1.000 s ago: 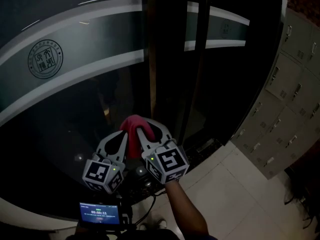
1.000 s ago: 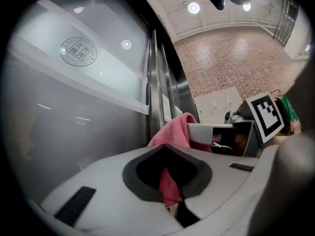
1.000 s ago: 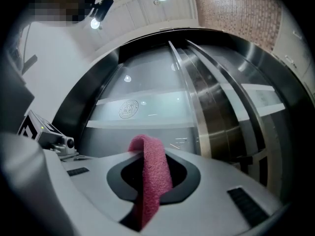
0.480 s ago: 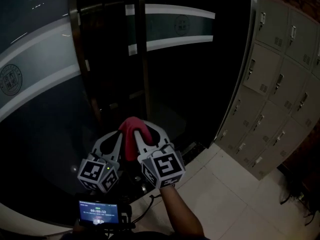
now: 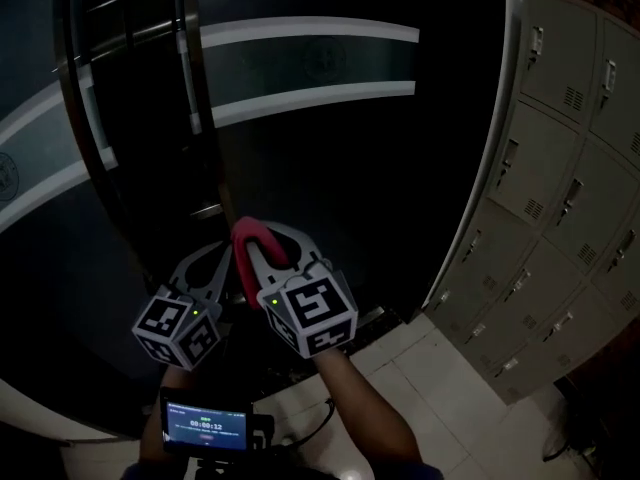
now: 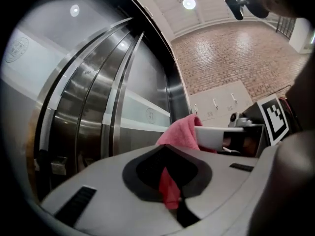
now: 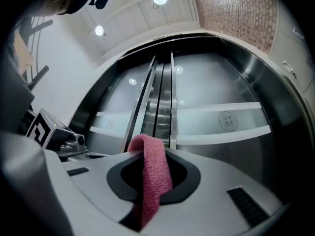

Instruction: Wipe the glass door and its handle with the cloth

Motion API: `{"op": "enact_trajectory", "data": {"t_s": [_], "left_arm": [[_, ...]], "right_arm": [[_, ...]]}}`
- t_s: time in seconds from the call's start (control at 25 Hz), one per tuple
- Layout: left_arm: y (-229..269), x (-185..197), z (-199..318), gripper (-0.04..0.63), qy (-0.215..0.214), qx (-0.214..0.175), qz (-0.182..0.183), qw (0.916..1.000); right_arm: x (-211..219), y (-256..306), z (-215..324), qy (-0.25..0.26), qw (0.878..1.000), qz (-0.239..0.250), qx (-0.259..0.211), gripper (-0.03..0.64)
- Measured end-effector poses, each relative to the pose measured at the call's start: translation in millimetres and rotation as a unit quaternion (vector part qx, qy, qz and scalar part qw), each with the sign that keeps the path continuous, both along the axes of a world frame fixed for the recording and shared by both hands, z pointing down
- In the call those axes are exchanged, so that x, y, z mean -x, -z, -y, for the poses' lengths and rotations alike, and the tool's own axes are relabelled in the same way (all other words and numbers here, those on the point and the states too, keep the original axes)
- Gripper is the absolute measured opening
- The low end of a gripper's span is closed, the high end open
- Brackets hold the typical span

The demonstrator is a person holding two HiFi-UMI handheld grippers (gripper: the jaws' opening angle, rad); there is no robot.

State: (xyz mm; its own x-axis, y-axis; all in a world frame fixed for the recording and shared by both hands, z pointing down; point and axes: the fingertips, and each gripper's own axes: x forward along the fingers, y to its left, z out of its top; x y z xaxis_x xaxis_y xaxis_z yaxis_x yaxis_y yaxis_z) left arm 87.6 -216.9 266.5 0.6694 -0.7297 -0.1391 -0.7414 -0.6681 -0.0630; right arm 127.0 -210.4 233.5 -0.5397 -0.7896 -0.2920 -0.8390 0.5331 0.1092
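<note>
View has swung right over the last second: the steel handle and door frame sat mid-frame, now they're at upper left, and the lockers fill more of the right side. Both tools kept their low, paired pose throughout.

Right hand-held gripper: jaws closed on the red cloth, with a fold standing up over the tips. Left hand-held gripper: jaws also together, pinching a thin strip of the same cloth. So the cloth is bridged between the two, held in front of the glass door and not touching it, as far as I can tell.

My read: no wiping under way yet; this looks like repositioning along the door. The handle is now well off to the left, so the dark pane ahead seems the likelier first target.

Around:
- frosted band across the glass
- tiled floor at lower right
- small screen unit below the grippers

Lockers stand close on the right, which limits sweep that way. Dim light; smears are hard to see.
</note>
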Motion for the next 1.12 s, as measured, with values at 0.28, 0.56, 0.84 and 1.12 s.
{"op": "enact_trajectory", "data": {"t_s": [0.28,0.56,0.84,1.12], "left_arm": [[71.0,-35.5,70.1,0.011,0.025,-0.051,0.003,0.9984],[154.7,-17.5,123.7,0.011,0.060,-0.090,-0.040,0.9933],[161.2,-6.7,151.4,0.011,0.119,-0.099,-0.020,0.9877],[158.8,-42.8,190.8,0.011,0.171,-0.104,-0.015,0.9796]], "right_arm": [[-18.0,71.9,86.5,0.061,0.998,0.015,-0.016,0.032],[-5.2,161.9,174.1,0.111,0.993,0.009,-0.046,0.032],[26.3,189.7,238.4,0.162,0.986,-0.013,-0.047,0.032],[-19.1,195.3,275.9,0.199,0.978,-0.010,-0.065,0.032]]}}
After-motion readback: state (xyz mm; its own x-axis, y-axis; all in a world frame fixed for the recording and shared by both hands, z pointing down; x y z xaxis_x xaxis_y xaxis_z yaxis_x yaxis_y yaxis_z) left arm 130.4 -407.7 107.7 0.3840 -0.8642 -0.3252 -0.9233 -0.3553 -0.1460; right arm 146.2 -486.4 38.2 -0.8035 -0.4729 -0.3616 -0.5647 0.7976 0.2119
